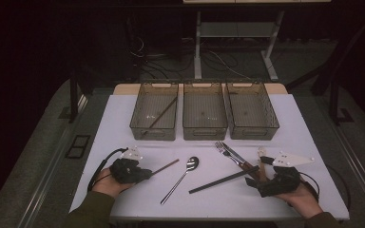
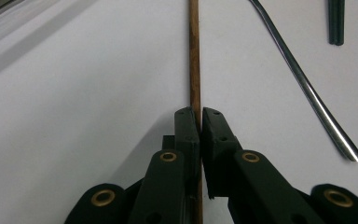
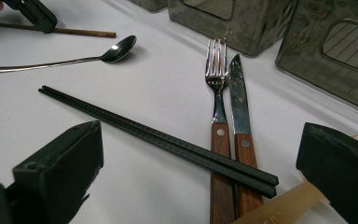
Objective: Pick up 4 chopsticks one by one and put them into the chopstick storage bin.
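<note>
The left gripper [image 2: 200, 116] has its jaws clenched on a brown wooden chopstick [image 2: 195, 56] lying on the white bench [image 1: 123, 118], at nine o'clock of the spoon [image 1: 190, 164]. The right gripper [image 3: 200, 154] rests with jaws released at four o'clock, over black chopsticks [image 3: 158, 137].

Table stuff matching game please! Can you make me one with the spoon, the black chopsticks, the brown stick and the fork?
Things:
1. spoon
2. black chopsticks
3. brown stick
4. fork

Places:
A. beside the knife
B. clamped in the left gripper
C. lying across two wooden handles
D. alone, mid-table

Pairs: 1-D, 2-C, 3-B, 4-A
</note>
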Motion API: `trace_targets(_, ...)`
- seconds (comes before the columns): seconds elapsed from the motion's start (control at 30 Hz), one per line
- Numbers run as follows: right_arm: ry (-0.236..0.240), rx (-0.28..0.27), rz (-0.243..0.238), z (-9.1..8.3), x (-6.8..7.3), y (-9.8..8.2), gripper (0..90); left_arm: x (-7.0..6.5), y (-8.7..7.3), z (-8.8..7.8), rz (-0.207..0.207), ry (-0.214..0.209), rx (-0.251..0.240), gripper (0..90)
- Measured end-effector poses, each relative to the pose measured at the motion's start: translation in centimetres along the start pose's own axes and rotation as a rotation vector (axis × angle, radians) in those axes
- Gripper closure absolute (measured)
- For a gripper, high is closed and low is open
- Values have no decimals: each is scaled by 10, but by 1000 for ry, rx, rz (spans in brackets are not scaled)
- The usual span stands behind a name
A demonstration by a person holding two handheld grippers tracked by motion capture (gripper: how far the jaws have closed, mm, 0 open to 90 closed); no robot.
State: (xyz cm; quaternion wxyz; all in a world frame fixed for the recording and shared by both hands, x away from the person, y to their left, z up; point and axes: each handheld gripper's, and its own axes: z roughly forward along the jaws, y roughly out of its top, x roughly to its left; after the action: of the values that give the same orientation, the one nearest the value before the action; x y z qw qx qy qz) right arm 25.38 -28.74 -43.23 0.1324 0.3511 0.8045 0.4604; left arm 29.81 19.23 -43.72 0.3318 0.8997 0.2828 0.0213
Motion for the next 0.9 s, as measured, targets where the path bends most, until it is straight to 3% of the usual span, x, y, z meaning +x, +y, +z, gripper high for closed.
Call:
trace_targets(0.13, 1, 0, 2, 0, 0, 0, 8, 2, 1, -2, -33, -4, -2, 856)
trace_targets(0.9, -1, 6, 3, 2, -1, 0, 8, -8, 10, -9, -40, 21, -38, 855)
